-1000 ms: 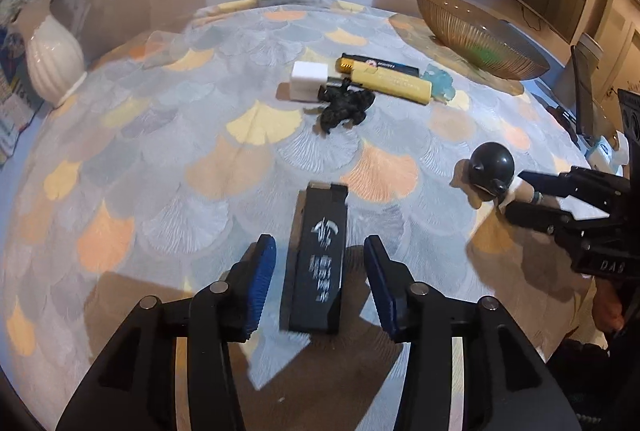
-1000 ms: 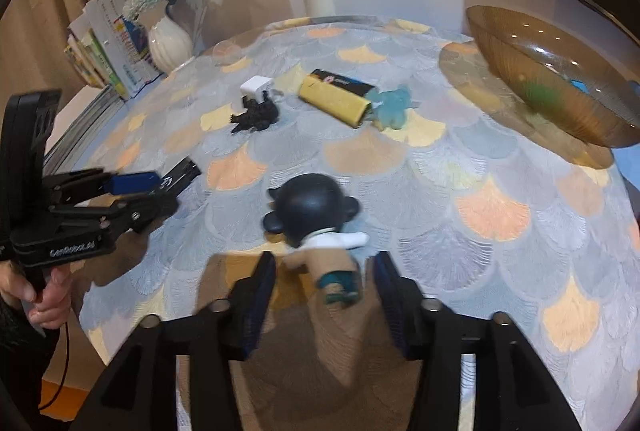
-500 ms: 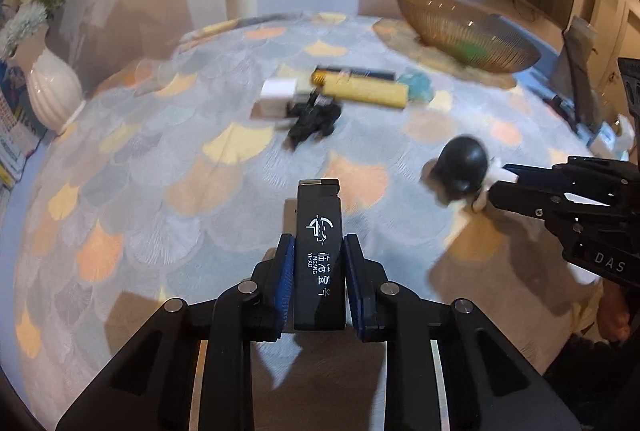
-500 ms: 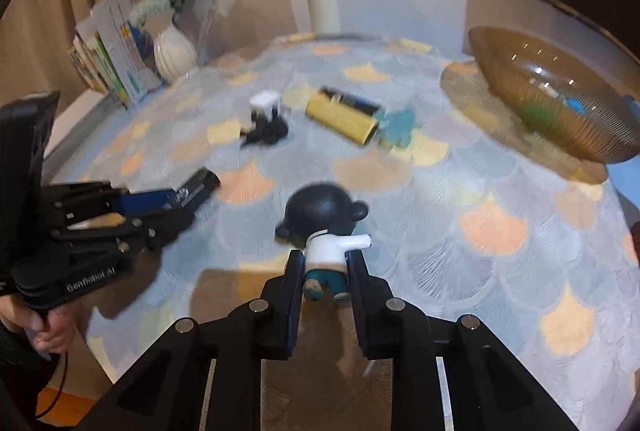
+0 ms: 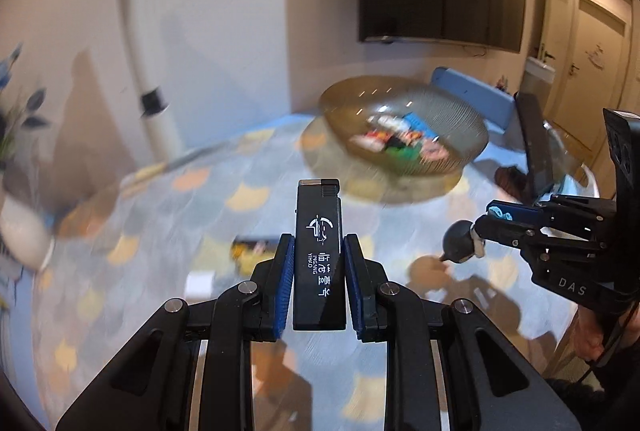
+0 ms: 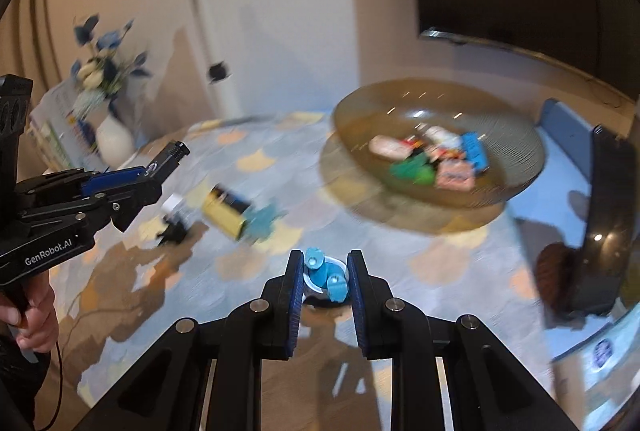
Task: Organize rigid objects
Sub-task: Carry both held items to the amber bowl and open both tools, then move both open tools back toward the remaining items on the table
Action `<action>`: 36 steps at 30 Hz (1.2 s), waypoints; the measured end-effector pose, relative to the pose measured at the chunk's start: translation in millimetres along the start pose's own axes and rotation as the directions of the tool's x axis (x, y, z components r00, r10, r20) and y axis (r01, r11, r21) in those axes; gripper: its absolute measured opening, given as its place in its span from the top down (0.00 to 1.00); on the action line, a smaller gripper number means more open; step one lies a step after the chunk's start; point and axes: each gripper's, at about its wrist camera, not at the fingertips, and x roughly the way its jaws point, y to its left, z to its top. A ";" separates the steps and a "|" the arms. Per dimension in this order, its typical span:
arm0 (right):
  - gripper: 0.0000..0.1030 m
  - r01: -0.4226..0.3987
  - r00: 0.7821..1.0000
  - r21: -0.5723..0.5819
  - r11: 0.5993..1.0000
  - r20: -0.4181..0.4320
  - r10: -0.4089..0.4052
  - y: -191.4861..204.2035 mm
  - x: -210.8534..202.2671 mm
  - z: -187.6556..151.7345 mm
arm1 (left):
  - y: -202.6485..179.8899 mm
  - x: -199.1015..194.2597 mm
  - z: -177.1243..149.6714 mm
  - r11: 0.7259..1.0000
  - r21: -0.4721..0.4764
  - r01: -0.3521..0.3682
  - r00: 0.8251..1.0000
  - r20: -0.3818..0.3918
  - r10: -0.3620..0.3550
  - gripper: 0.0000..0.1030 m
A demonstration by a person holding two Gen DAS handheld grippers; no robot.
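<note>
The left claw (image 5: 318, 281) pinches a black lighter (image 5: 319, 255) between its blue pads (image 5: 285, 283), its capped end pointing away and clear of the tabletop (image 5: 160, 239); the right claw (image 6: 325, 281) is clamped on a small figure (image 6: 325, 275) whose blue feet face the camera, its dark round head (image 5: 460, 242) visible from the left wrist view. Farther out on the patterned tabletop lie a yellow box (image 6: 226, 213), a pale blue toy (image 6: 264, 219), a black toy (image 6: 173, 233) and a white block (image 5: 199, 283). Beyond them stands an amber glass bowl (image 6: 516, 135) holding several blurred colourful items.
</note>
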 end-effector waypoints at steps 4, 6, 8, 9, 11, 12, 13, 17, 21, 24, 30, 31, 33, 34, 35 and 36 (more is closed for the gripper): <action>0.80 0.040 0.996 0.011 0.999 0.076 -0.041 -18.7 -16.3 28.5 | -16.7 12.5 39.5 0.999 0.023 0.039 0.998 0.037 -0.040 0.80; 0.80 0.077 0.990 0.023 0.997 0.115 -0.079 -31.5 -22.8 46.4 | -24.3 23.9 64.0 0.997 0.029 0.069 0.996 0.049 -0.070 0.80; 0.80 0.110 0.983 0.041 0.993 0.145 -0.115 -43.3 -27.1 60.7 | -33.7 40.3 85.7 0.995 0.041 0.090 0.994 0.056 -0.092 0.80; 0.80 0.124 0.979 0.049 0.991 0.156 -0.130 -49.0 -27.4 67.5 | -36.0 47.8 91.9 0.994 0.041 0.097 0.994 0.054 -0.099 0.80; 0.80 0.154 0.971 0.068 0.986 0.172 -0.164 -61.6 -23.3 81.7 | -43.4 70.1 104.9 0.993 0.036 0.114 0.993 0.038 -0.115 0.80; 0.80 0.164 0.969 0.074 0.984 0.173 -0.175 -65.7 -20.5 85.2 | -45.3 78.9 107.7 0.992 0.034 0.118 0.992 0.028 -0.119 0.80; 0.80 0.179 0.966 0.081 0.981 0.172 -0.190 -69.8 -15.8 89.4 | -48.0 90.3 109.8 0.992 0.029 0.123 0.992 0.016 -0.123 0.80; 0.80 0.223 0.963 0.084 0.971 0.135 -0.232 -78.5 14.0 93.9 | -56.6 123.2 106.0 0.993 0.042 0.113 0.993 -0.027 -0.112 0.80; 0.80 0.256 0.960 0.072 0.964 0.096 -0.262 -82.0 40.8 87.2 | -56.2 145.0 104.7 0.989 0.018 0.144 0.989 -0.045 -0.143 0.79; 0.77 0.271 0.959 0.062 0.960 0.063 -0.275 -81.6 47.6 85.4 | -54.2 141.7 107.4 0.993 0.017 0.120 0.992 -0.037 -0.119 0.58; 0.53 0.253 0.950 0.087 0.964 0.164 -0.264 -74.8 2.2 87.1 | -14.5 82.2 104.9 0.992 -0.053 0.113 0.993 0.045 -0.111 0.51; 0.53 0.234 0.953 0.091 0.968 0.176 -0.247 -73.0 -6.7 87.2 | -6.9 68.8 103.0 0.993 -0.063 0.102 0.993 0.064 -0.098 0.49; 0.53 0.200 0.957 0.091 0.976 0.196 -0.215 -65.0 -19.4 87.6 | 10.0 34.4 95.5 0.994 -0.084 0.066 0.993 0.107 -0.057 0.41; 0.52 0.174 0.961 0.085 0.981 0.203 -0.188 -56.9 -25.2 87.3 | 17.4 19.7 91.3 0.995 -0.092 0.045 0.992 0.124 -0.034 0.39; 0.52 0.143 0.966 0.075 0.987 0.206 -0.155 -47.4 -29.2 86.4 | 25.0 3.5 85.7 0.995 -0.100 0.023 0.990 0.139 -0.009 0.37; 0.51 0.109 0.972 0.063 0.992 0.204 -0.120 -38.5 -31.8 84.2 | 33.0 -12.5 78.1 0.994 -0.112 0.003 0.989 0.148 0.014 0.36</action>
